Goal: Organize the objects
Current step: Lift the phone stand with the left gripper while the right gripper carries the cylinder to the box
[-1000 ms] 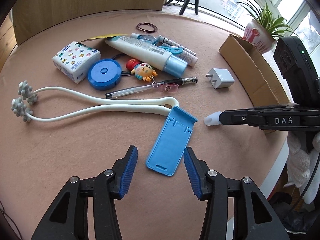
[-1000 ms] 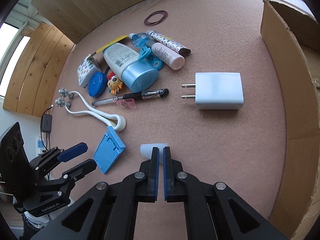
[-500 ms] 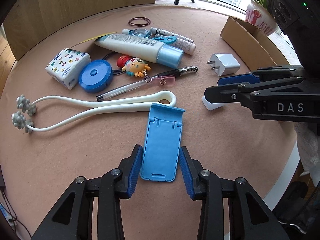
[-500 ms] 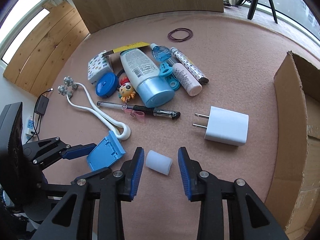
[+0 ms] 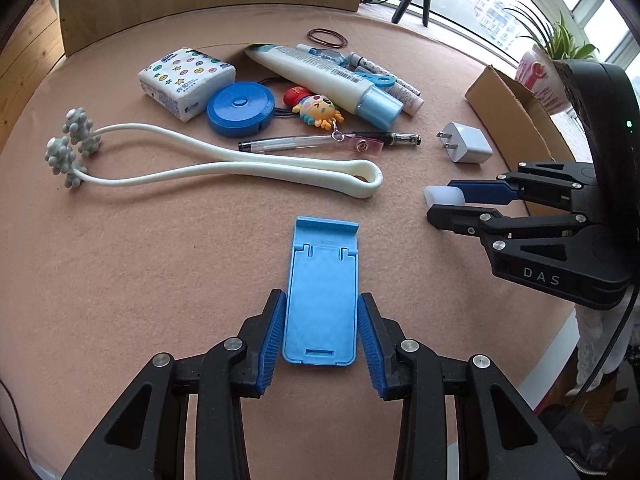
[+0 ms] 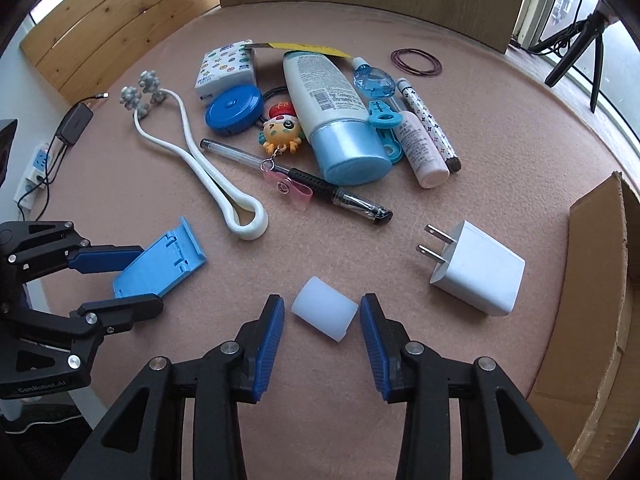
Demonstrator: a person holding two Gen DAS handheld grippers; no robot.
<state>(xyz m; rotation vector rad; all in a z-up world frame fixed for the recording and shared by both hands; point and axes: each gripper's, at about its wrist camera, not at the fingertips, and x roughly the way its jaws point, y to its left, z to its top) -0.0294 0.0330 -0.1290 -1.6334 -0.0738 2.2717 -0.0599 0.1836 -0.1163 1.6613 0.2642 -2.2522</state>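
Note:
A blue phone stand (image 5: 322, 272) lies on the pinkish felt table (image 5: 160, 280). My left gripper (image 5: 322, 296) is shut on the stand's long sides near its lower end. Seen from the right wrist, the stand (image 6: 168, 260) sits between the left gripper's (image 6: 150, 278) fingers at the left edge. A small white cylinder (image 6: 324, 312) lies on the felt between the pads of my right gripper (image 6: 322, 300). That gripper is open, with a little gap on the cylinder's left side. In the left wrist view the right gripper (image 5: 440, 200) straddles the cylinder (image 5: 438, 194).
A white charger (image 6: 476, 268) lies just right of the cylinder, beside an open cardboard box (image 6: 596, 260). Farther back are a white neck massager (image 6: 224, 188), a pen (image 6: 320, 184), a lotion tube (image 6: 332, 112), a blue tape measure (image 6: 234, 110), a tissue pack (image 6: 226, 66) and rubber bands (image 6: 416, 62).
My left gripper moved forward and its jaws closed onto the blue stand. My right gripper rolled, opened from shut and now straddles the white cylinder.

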